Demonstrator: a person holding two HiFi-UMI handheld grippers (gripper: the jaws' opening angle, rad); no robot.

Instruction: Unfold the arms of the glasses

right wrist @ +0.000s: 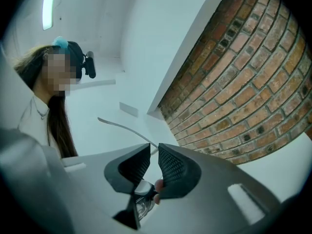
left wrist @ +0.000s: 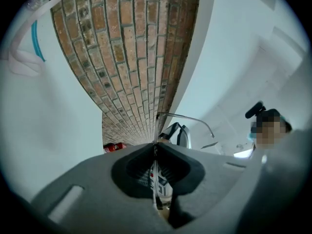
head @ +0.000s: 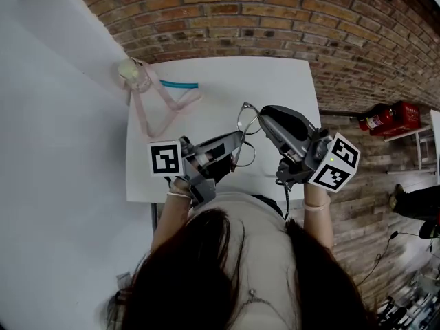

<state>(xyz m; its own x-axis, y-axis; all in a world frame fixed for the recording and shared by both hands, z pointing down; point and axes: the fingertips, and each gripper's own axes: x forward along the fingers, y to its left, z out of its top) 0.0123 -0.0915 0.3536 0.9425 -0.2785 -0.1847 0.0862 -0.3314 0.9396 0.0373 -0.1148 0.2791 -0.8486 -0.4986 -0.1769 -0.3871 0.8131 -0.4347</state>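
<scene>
Holding the glasses (head: 245,124) up over the near edge of the white table (head: 275,81), both grippers on them. Far left corner of the table: a pink strap (head: 155,112) and a teal strip (head: 179,85), not in play. The left gripper (head: 232,144) has its jaws pressed together on a thin bit of the frame. In the left gripper view a wire runs up through the closed left gripper (left wrist: 155,147), and one glasses arm (left wrist: 187,118) juts past the tips and curves right. The right gripper (head: 261,119) comes in from the right side. Its view shows the jaws of the right gripper (right wrist: 152,152) nearly together with a slim gap, pinching a thin arm (right wrist: 124,127) that sticks out beyond them, with a lens glint low between the pads. Step is likely mid-unfold: one arm looks swung out, but I cannot tell about the other. The next move probably needs the left steadying the frame while the right swings its arm outward about the hinge, gently, since the wire looks easy to bend. A red fire extinguisher (head: 385,119) sits off the table's right edge.
</scene>
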